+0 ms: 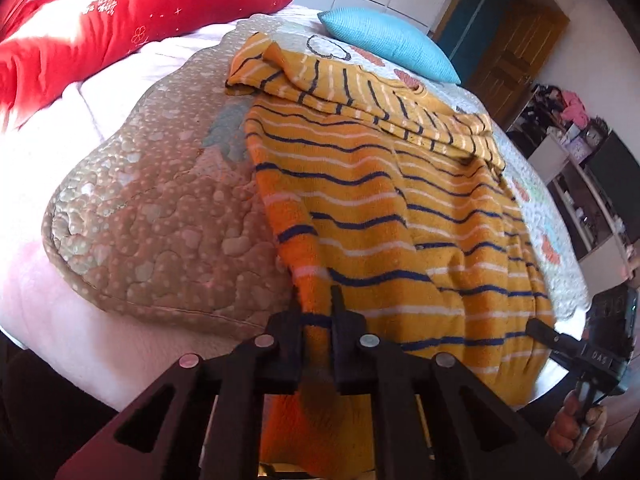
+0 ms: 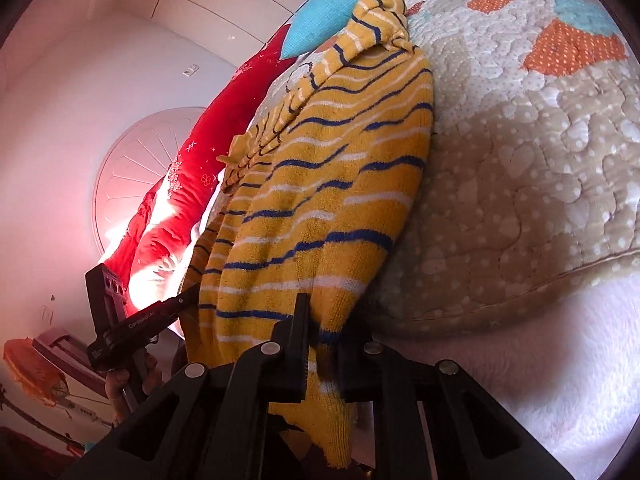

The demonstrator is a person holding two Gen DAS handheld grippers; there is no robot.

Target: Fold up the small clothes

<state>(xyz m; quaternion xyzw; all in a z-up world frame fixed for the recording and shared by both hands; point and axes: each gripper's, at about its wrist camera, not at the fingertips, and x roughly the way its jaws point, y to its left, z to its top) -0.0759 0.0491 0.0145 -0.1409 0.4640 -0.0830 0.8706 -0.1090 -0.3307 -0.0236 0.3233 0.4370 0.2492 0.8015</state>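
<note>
Left wrist view: left gripper (image 1: pixel 318 320) and right gripper (image 2: pixel 320 328) each pinch the hem of the striped sweater (image 1: pixel 400 208) lying on the quilt (image 1: pixel 160 200); lifting both evenly should keep the fold straight.

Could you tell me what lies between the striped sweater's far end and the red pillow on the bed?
In the left wrist view, bare bedding: the tan quilted blanket, then white bedcover, separates the striped sweater from the red pillow.
</note>
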